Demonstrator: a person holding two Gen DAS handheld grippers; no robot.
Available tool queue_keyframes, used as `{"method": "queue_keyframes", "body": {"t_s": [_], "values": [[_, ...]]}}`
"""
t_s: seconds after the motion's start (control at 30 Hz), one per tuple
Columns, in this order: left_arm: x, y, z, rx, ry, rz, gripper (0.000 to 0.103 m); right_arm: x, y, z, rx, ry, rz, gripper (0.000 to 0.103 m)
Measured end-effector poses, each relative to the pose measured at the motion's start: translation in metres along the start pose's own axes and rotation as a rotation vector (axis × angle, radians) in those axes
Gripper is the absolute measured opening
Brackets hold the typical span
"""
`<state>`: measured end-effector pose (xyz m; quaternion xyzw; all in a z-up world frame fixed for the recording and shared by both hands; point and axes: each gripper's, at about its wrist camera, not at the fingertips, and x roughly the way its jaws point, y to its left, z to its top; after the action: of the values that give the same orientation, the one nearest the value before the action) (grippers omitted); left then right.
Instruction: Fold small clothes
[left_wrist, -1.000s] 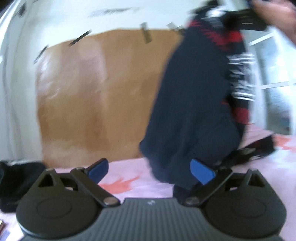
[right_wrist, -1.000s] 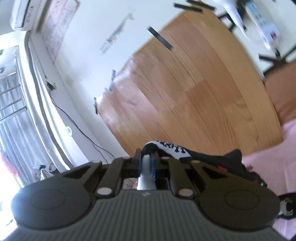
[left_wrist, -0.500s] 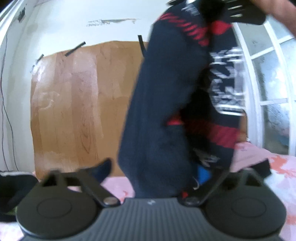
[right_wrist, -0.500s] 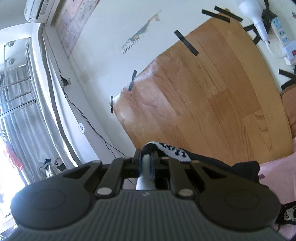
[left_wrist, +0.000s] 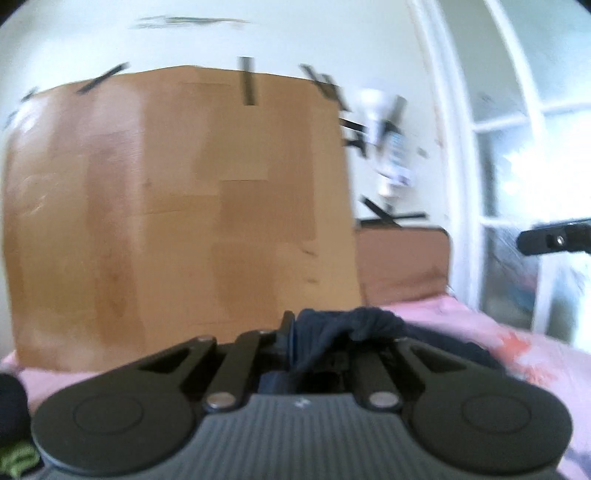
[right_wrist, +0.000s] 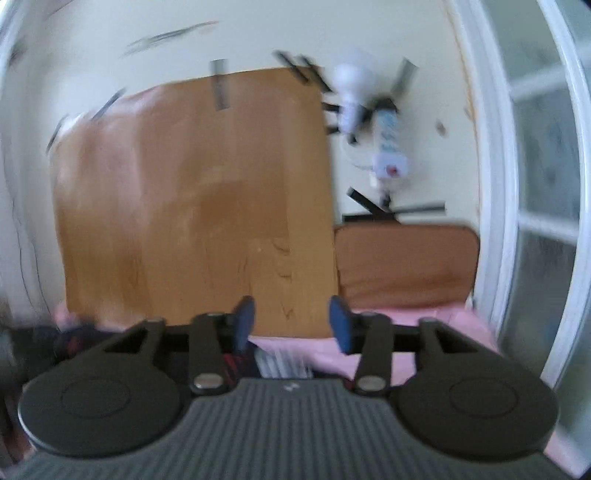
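Observation:
My left gripper (left_wrist: 295, 332) is shut on a bunch of the dark navy garment (left_wrist: 354, 323), which trails off to the right over the pink bedsheet (left_wrist: 524, 343). My right gripper (right_wrist: 291, 321) is open with its blue pads apart and nothing between them. Below it a bit of the garment shows, red-striped (right_wrist: 236, 363) and with white print. The tip of the right gripper (left_wrist: 554, 240) shows at the right edge of the left wrist view. Both views are blurred.
A wooden board (left_wrist: 177, 206) taped to the white wall stands behind the bed, with a brown headboard cushion (right_wrist: 406, 266) to its right. A white-framed window (right_wrist: 546, 184) is at the right. Dark clothes (left_wrist: 11, 402) lie at the left edge.
My left gripper has shut on the navy garment that hung in front of it. My right gripper has opened and let go of the garment, and has swung down toward the bed.

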<state>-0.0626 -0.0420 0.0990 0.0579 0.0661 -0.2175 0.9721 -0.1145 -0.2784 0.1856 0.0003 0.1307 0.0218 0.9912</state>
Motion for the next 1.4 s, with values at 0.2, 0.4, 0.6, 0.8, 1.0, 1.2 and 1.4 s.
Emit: {"method": "queue_keyframes", "body": {"t_s": [0.2, 0.4, 0.6, 0.8, 1.0, 1.2, 1.4], "values": [[0.006, -0.017, 0.006, 0.041, 0.012, -0.029, 0.006, -0.010, 0.052, -0.042, -0.275, 0.026, 0.285, 0.079], [-0.003, -0.019, 0.020, 0.052, 0.004, -0.050, 0.006, 0.039, 0.069, -0.056, -0.292, 0.090, 0.275, 0.078], [-0.018, -0.016, 0.022, 0.071, -0.022, -0.042, 0.043, 0.058, 0.064, -0.040, -0.240, 0.058, 0.258, 0.012], [-0.024, -0.007, 0.006, 0.115, -0.053, -0.007, 0.074, 0.008, 0.003, 0.003, -0.143, -0.097, 0.108, 0.012], [-0.016, -0.044, -0.011, 0.210, -0.017, -0.085, 0.083, -0.014, -0.034, 0.021, -0.057, -0.094, 0.083, 0.011], [0.018, -0.067, -0.024, 0.268, 0.046, -0.054, 0.083, -0.022, -0.038, 0.025, -0.041, -0.121, 0.108, 0.011], [0.032, -0.065, -0.006, 0.207, 0.014, -0.068, 0.089, -0.044, -0.036, 0.040, -0.086, -0.169, 0.117, 0.011]]}}
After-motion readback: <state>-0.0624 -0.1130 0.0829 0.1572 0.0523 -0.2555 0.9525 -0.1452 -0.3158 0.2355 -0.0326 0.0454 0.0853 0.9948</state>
